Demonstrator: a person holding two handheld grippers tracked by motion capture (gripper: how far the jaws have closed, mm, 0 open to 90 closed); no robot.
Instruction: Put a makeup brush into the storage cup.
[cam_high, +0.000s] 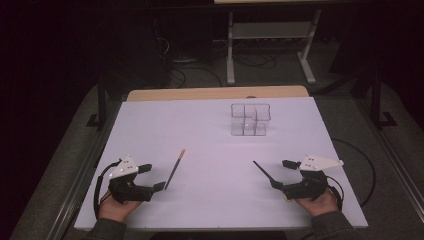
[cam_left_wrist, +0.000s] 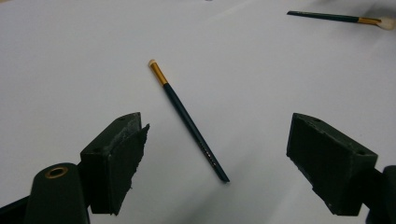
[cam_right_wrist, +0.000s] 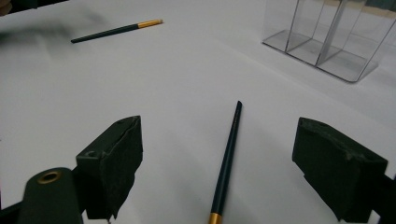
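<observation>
The left gripper (cam_left_wrist: 217, 163) is held above the white table surface (cam_left_wrist: 70, 60) with its two black jaws spread wide, and nothing is between the pads. A dark green brush (cam_left_wrist: 189, 120) with a gold ferrule and a pale tip lies flat on the surface just ahead of the jaws, between them and nearer the left-hand jaw, with its handle end toward the gripper and its pale tip pointing away. A second brush (cam_left_wrist: 341, 17) of the same kind lies well apart from the first, at the far right of the surface, with its pale tip toward the right edge.
</observation>
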